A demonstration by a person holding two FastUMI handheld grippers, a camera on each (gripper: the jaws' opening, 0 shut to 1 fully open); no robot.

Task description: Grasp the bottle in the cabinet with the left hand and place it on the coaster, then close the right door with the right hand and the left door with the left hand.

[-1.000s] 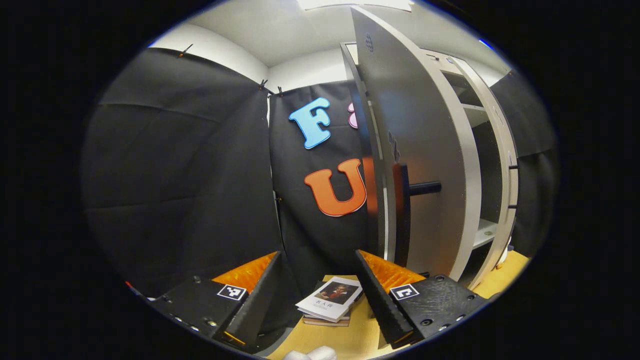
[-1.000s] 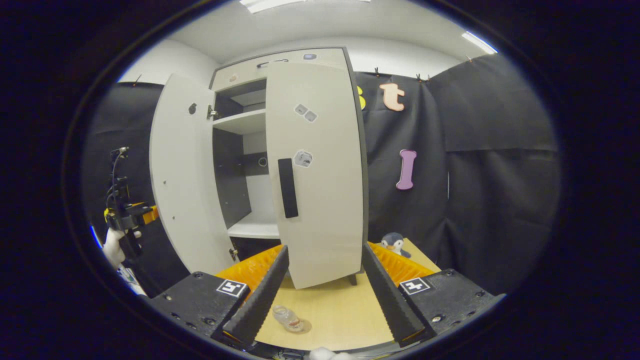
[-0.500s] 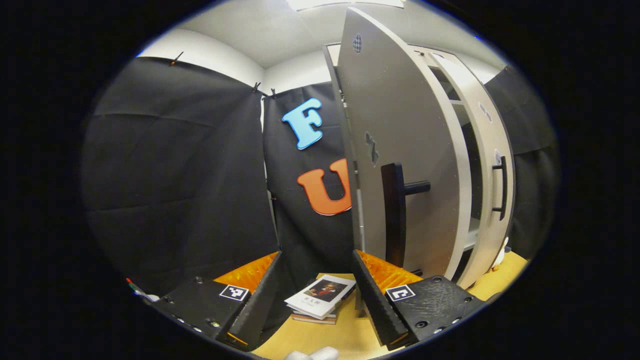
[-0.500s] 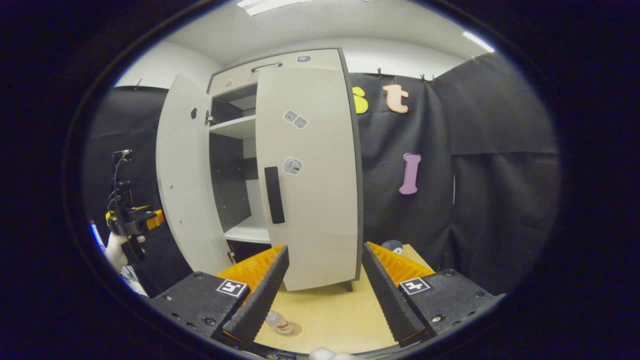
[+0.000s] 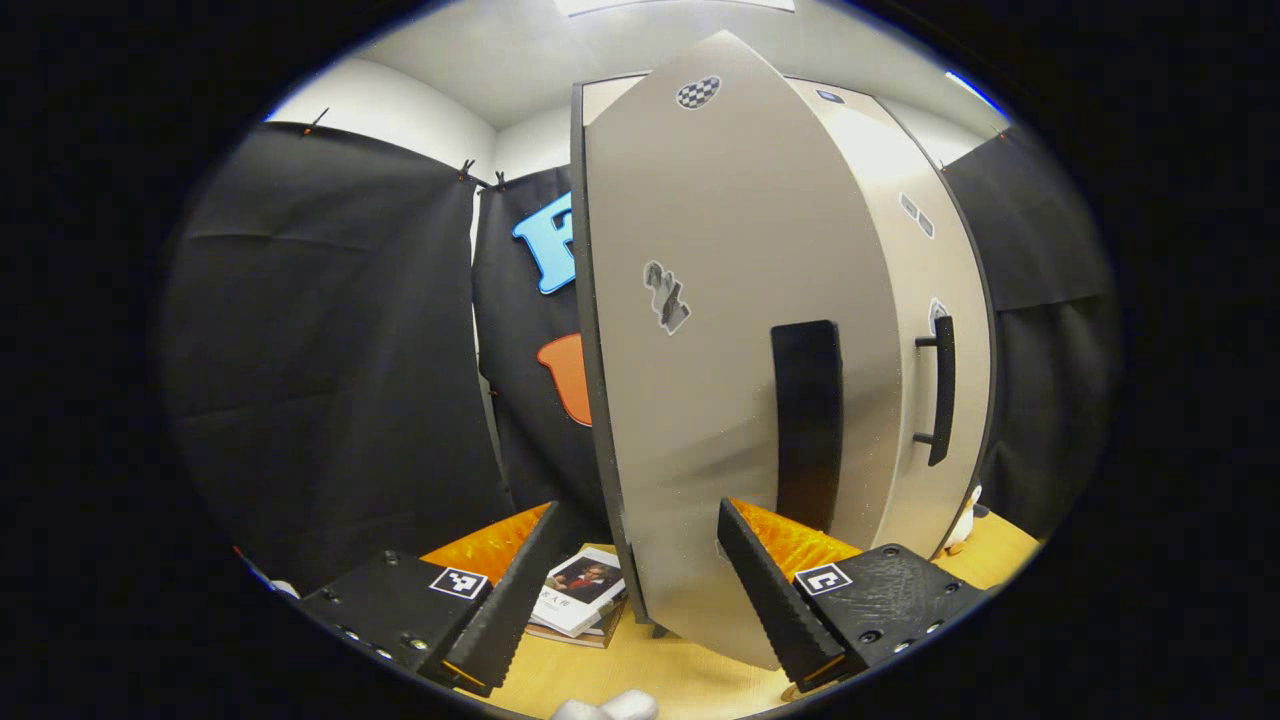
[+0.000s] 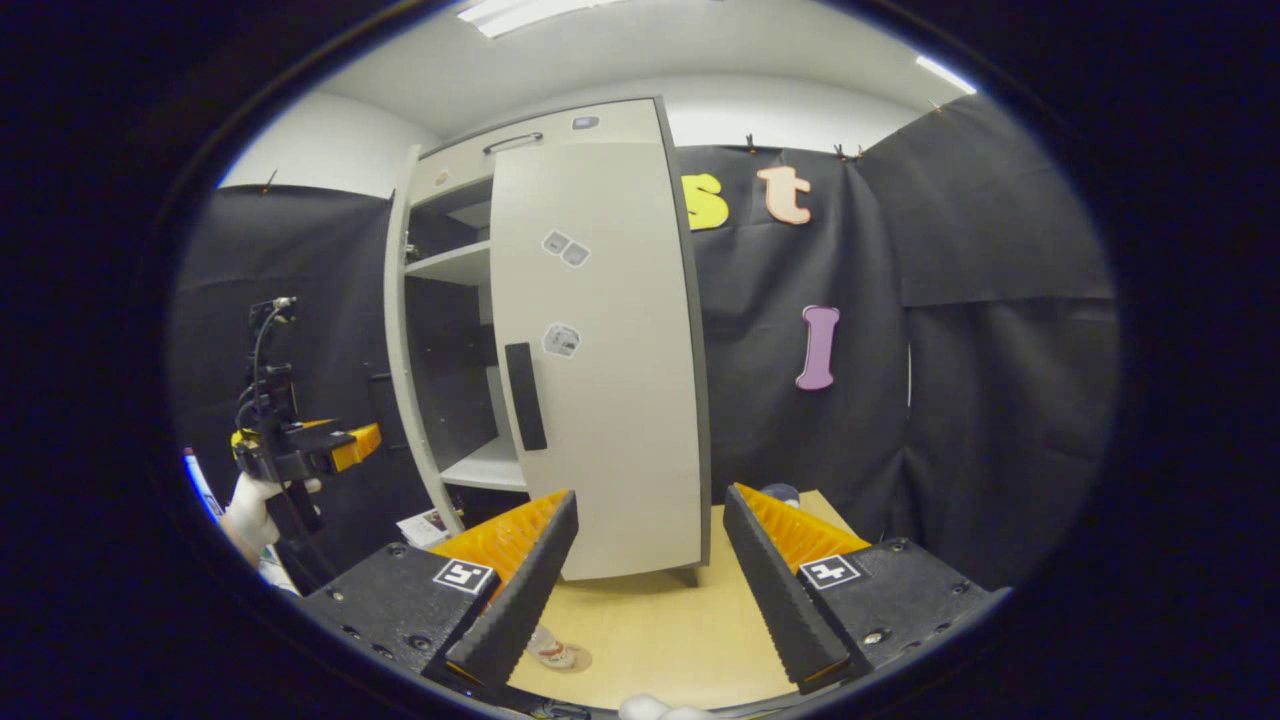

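With the bottle (image 6: 551,650) on its coaster (image 6: 570,659), the doors get shut.
Left gripper (image 5: 625,590), fingers spread and empty, pushes the left door (image 5: 720,350); right gripper (image 6: 645,590) hangs open.

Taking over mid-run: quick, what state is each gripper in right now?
Left gripper: open, holding nothing, close in front of the left door.
Right gripper: open, holding nothing, facing the right door.

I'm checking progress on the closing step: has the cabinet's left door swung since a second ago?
Yes. In the right gripper view the left door has swung in toward the cabinet frame, narrowing the open gap beside the closed right door.
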